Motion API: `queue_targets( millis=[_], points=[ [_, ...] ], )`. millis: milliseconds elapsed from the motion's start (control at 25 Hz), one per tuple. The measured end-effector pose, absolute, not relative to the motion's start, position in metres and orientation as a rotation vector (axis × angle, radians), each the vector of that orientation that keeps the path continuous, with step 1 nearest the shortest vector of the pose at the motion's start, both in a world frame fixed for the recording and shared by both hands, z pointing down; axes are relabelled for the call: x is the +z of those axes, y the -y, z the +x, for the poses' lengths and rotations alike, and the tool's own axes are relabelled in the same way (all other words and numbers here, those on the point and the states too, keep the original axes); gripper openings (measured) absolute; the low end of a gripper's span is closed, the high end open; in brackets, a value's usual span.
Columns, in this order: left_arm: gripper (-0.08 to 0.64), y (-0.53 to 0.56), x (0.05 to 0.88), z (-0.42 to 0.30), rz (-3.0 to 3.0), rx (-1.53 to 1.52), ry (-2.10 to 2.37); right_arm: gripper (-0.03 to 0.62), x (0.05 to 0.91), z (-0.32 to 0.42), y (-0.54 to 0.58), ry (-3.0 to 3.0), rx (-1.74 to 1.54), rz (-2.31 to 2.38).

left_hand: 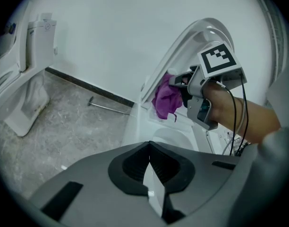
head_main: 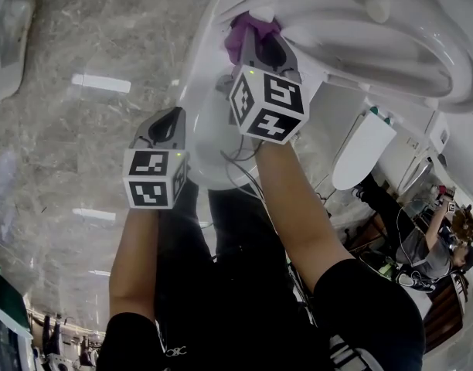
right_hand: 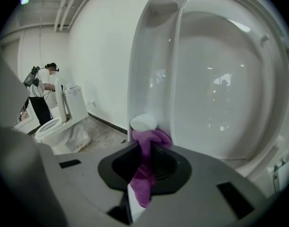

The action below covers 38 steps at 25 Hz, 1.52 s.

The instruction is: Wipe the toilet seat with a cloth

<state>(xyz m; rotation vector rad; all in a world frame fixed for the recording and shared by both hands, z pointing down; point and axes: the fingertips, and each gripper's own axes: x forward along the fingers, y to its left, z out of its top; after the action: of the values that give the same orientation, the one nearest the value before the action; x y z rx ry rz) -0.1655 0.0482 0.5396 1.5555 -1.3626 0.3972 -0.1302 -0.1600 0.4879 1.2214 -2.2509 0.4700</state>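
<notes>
Clamping purple cloth [right_hand: 145, 176] at edge of raised seat [head_main: 352, 18], R gripper [head_main: 260, 43]; L gripper [head_main: 168, 124] clenched empty, apart.

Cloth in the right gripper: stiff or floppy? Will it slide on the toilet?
Likely floppy: the cloth bunches and folds beyond the right gripper, and a tail droops from it in the left gripper view. Probably light, since a narrow pinch carries it. It should slide easily on the toilet, whose glossy surface shows reflections.

Toilet test room or showroom, not a home: one toilet [right_hand: 206, 103] lid-up just ahead of the right tongs [right_hand: 142, 183], second toilet [right_hand: 55, 126] well off to their left, person [right_hand: 43, 93] beside it, marble-look floor [head_main: 66, 130], bare white wall [right_hand: 97, 70].
</notes>
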Motion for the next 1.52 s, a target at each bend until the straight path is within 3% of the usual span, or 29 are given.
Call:
queue_targets(
  millis=[360, 840, 1520],
  points=[
    [0.008, -0.045, 0.537, -0.162, 1.556, 0.386, 1.355, 0.058, 0.454, -0.106, 0.155, 2.261, 0.529, 1.300],
    [0.008, -0.054, 0.527, -0.182, 1.561, 0.388, 1.368, 0.058, 0.405, -0.136, 0.175, 2.367, 0.442, 1.331],
    [0.008, -0.059, 0.520, -0.179, 1.592, 0.378, 1.359, 0.058, 0.420, -0.142, 0.175, 2.289, 0.515, 1.256]
  ],
)
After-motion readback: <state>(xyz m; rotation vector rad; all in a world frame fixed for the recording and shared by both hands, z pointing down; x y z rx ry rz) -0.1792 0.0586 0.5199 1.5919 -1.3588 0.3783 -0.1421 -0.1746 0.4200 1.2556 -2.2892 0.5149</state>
